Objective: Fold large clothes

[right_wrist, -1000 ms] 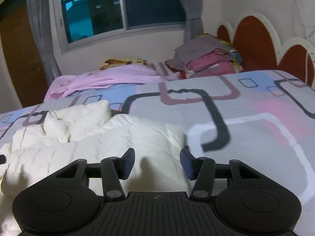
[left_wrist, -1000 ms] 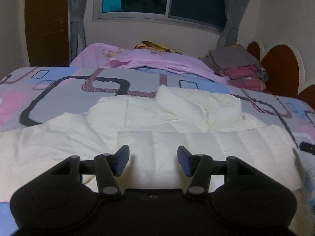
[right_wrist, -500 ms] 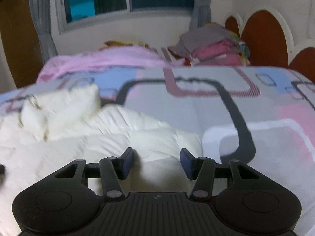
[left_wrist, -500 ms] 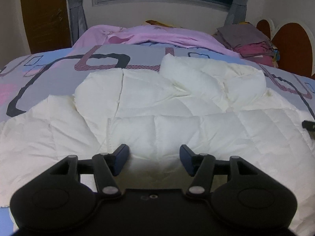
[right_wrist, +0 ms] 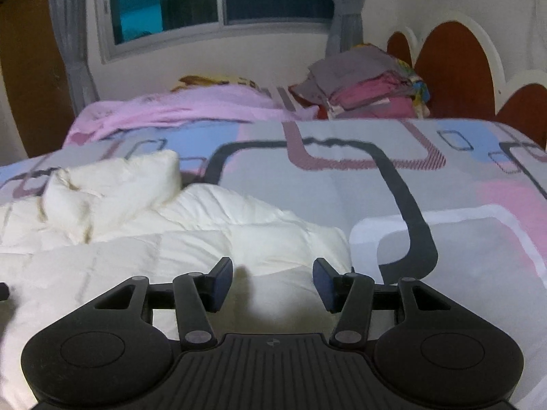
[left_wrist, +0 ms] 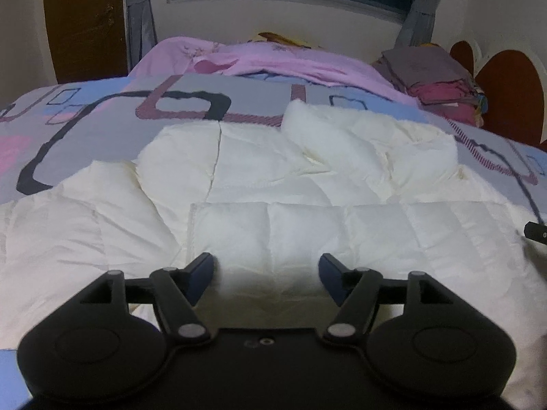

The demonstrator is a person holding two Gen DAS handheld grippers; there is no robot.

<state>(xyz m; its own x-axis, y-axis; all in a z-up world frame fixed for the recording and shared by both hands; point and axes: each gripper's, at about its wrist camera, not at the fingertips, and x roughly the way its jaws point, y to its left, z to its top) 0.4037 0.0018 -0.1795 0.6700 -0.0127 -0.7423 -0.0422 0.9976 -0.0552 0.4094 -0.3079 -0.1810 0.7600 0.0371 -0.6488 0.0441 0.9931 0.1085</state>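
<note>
While the white quilted jacket [left_wrist: 307, 205] lies spread on the patterned bedspread [left_wrist: 102, 116], neither gripper holds it. Left gripper [left_wrist: 266, 270] jaws are opening, fabric below but unpinched; right gripper [right_wrist: 272, 275] stands moderately open over the jacket's edge. I'd pinch the hem deep before lifting, both sides together. Only the right view shows the bare bedspread beside the jacket.
</note>
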